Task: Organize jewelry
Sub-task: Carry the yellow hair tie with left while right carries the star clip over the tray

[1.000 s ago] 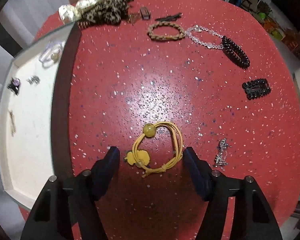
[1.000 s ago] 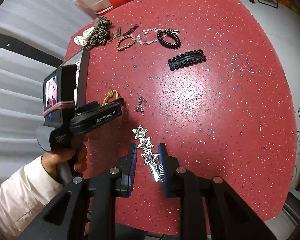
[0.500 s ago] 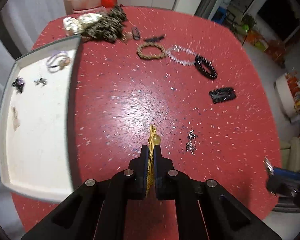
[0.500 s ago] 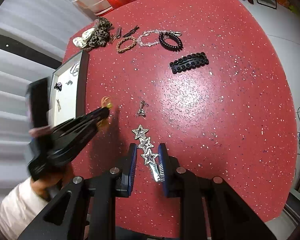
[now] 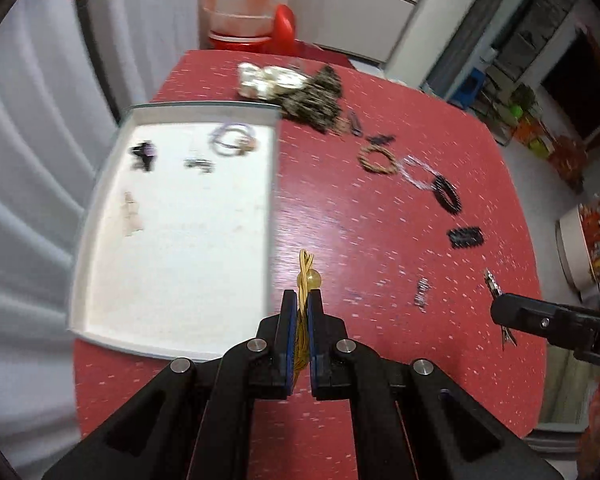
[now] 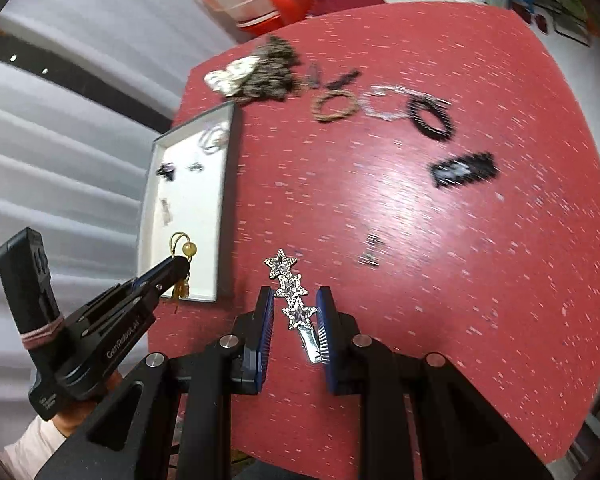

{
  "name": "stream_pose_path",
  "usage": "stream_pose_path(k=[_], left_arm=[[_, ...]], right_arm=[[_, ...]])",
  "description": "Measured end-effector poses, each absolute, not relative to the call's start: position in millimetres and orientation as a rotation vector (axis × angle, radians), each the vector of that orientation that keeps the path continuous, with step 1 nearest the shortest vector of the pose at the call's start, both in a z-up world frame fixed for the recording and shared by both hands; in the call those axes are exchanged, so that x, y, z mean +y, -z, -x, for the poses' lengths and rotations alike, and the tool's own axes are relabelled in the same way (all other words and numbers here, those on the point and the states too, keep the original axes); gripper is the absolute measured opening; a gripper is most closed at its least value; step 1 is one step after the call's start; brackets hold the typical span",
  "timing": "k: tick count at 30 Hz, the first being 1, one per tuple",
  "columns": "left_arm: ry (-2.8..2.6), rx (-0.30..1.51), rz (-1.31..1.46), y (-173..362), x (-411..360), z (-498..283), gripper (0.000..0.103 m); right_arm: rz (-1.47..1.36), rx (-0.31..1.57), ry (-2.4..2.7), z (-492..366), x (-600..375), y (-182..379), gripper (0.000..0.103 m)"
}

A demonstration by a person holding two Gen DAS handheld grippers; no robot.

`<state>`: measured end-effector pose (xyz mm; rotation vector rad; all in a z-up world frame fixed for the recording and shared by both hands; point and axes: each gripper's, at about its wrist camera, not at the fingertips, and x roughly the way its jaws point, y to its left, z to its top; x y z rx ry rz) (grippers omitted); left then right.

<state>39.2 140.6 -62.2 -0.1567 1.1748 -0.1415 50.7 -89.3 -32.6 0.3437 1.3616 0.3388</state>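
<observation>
The left gripper [image 5: 303,300] is squeezed tight on a yellow hair tie [image 5: 306,270] with a round bead. It holds the tie up in the air, just by the right edge of the white tray [image 5: 100,216]. The right gripper [image 6: 296,312] is clamped on a sparkly star hair clip [image 6: 292,292], lifted over the red table [image 6: 440,280], a bit to the right of the tray.

Some of the job looks done. The tray has a few small things in it at its far end: a purple ring-shaped band [image 5: 232,140], a small dark piece [image 5: 143,154], a tiny silver piece [image 5: 198,164] and a pale piece on its left side.

A lot is left on the table. At the far side lie a brown braided bracelet [image 5: 378,160], a clear bead chain [image 5: 416,170], a black coil hair tie [image 5: 446,194] and a leopard-print scrunchie [image 5: 314,98]. Nearer, on the right, are a black hair clip [image 5: 465,237] and a small silver charm [image 5: 421,298].

I think the two held pieces go into the tray next.
</observation>
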Motion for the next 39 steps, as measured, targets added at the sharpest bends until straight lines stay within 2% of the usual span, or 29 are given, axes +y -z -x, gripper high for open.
stream_pose_path(k=[12, 21, 28, 39], left_arm=[[-0.030, 1.127, 0.217, 54.5, 233.8, -48.9, 0.007], [-0.110, 1.123, 0.276, 81.0, 277.1, -64.4, 0.007], [-0.134, 1.144, 0.262, 114.5, 281.9, -75.0, 0.007], [-0.197, 1.192, 0.234, 163.5, 284.1, -84.2, 0.007]], right_arm=[[-0.290, 1.328, -0.514, -93.2, 17.3, 17.9, 0.023], [-0.234, 1.282, -0.618, -144.0, 98.8, 13.4, 0.023], [-0.167, 1.315, -0.615, -174.5, 143.2, 59.3, 0.023], [-0.095, 1.368, -0.543, -189.4, 161.0, 140.8, 0.023]])
